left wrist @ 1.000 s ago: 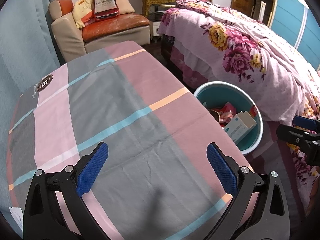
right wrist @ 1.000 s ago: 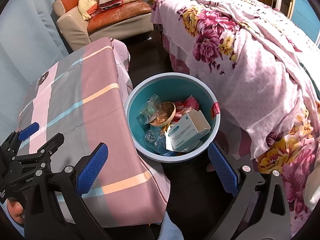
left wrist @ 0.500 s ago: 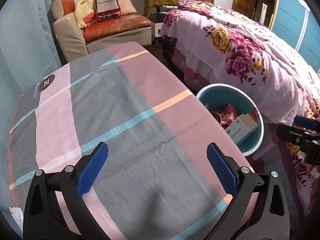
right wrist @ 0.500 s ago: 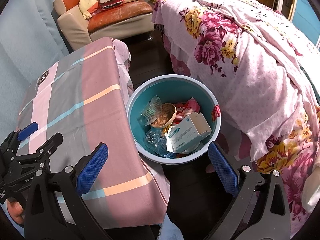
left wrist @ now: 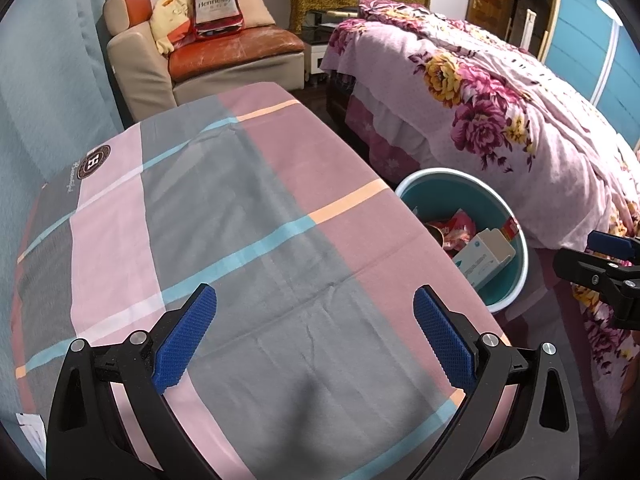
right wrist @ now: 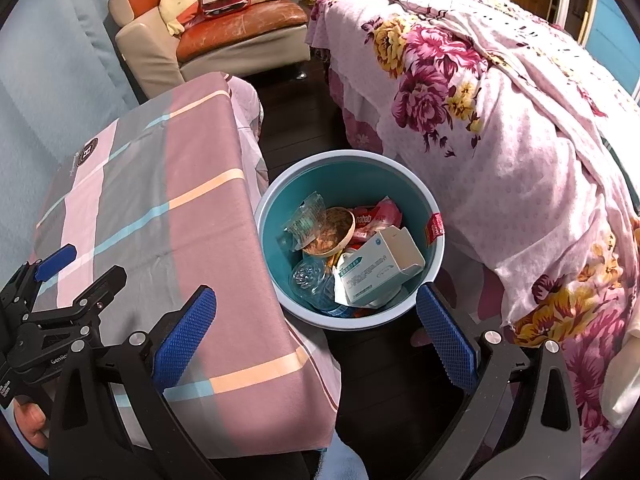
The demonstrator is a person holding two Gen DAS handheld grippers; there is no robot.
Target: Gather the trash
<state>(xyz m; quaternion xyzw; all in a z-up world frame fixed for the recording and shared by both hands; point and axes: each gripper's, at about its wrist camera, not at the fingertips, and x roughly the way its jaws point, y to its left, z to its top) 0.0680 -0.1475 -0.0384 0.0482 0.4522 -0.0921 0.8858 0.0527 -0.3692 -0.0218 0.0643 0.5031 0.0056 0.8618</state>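
A teal trash bin stands on the dark floor between the table and the bed. It holds a white and teal box, a paper bowl, a clear plastic cup, a clear bottle and red wrappers. The bin also shows in the left wrist view. My left gripper is open and empty above the tablecloth. My right gripper is open and empty, above the bin's near rim.
The plaid-covered table is left of the bin. A bed with a pink floral cover is on its right. A sofa with a red Hennessy bag stands at the back. A blue curtain hangs at the left.
Both grippers drifted back slightly, so the scene shifted a little; the bin's contents did not move. Both stayed open and empty.
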